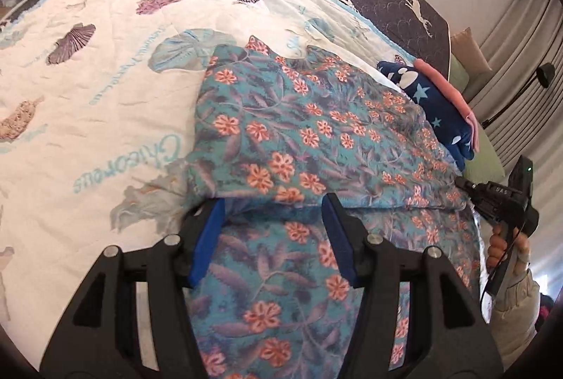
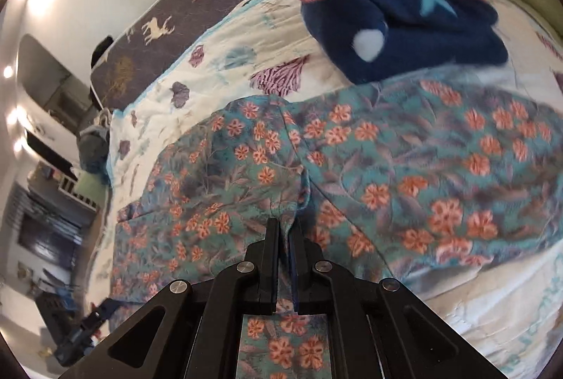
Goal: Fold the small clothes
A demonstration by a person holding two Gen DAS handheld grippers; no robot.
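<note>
Floral garment (image 1: 309, 132) spread mid-frame on the bed's shell-print quilt (image 1: 88, 80), part-folded w/ a doubled edge near bottom. Looks thin, light, floppy, prob slides easy, so best pinched at corners/hem. Left claw (image 1: 274, 213) spread wide, cloth between but not gripped. Right claw (image 2: 285, 231) pressed together, pinching a fold. Open quilt to the left; folded navy/pink stack (image 1: 443, 101) crowds right edge.

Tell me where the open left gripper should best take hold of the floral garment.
Probably the folded near edge of the floral garment, right ahead of the left gripper, coming in low from the near side. That edge runs across between the open fingers. The right gripper is already shut on the edge at the other end.
</note>
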